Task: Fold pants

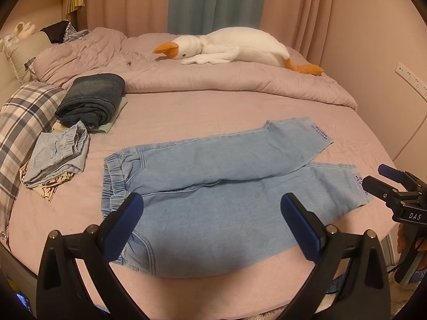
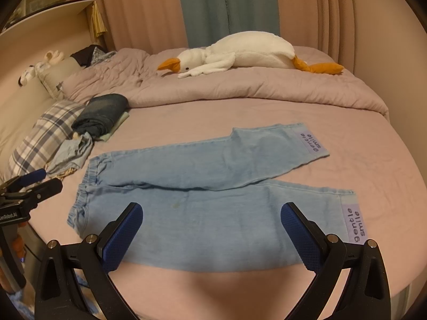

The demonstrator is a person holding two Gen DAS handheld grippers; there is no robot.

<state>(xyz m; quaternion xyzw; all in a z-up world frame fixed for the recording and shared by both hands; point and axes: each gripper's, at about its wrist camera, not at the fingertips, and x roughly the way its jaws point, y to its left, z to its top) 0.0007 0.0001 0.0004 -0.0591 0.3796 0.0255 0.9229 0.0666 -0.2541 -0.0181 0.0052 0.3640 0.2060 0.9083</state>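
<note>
My left gripper [image 1: 212, 221] hangs above the near edge of the bed [image 1: 213, 106], its two blue pads spread wide with nothing between them, over the waist half of the pants [image 1: 213, 186]. My right gripper [image 2: 212, 233] hangs the same way, pads wide apart and empty, over the leg half of the pants [image 2: 213, 200]. The pants are light blue denim, spread flat on the pink sheet near the front of the bed, with the elastic waistband to the left and both cuffs to the right. The two legs lie side by side, splaying a little apart towards the cuffs, and each cuff bears a pale purple label reading "gentle smile". From the left view my right gripper shows at the far right, just beside the near cuff. To the left of the waistband sits a small pile of folded clothes [image 1: 57, 157], and behind it a rolled dark garment [image 1: 92, 101], beside a plaid pillow [image 1: 24, 122]. A white plush goose [image 1: 234, 49] lies on the bunched duvet [image 1: 213, 80] at the back.
</note>
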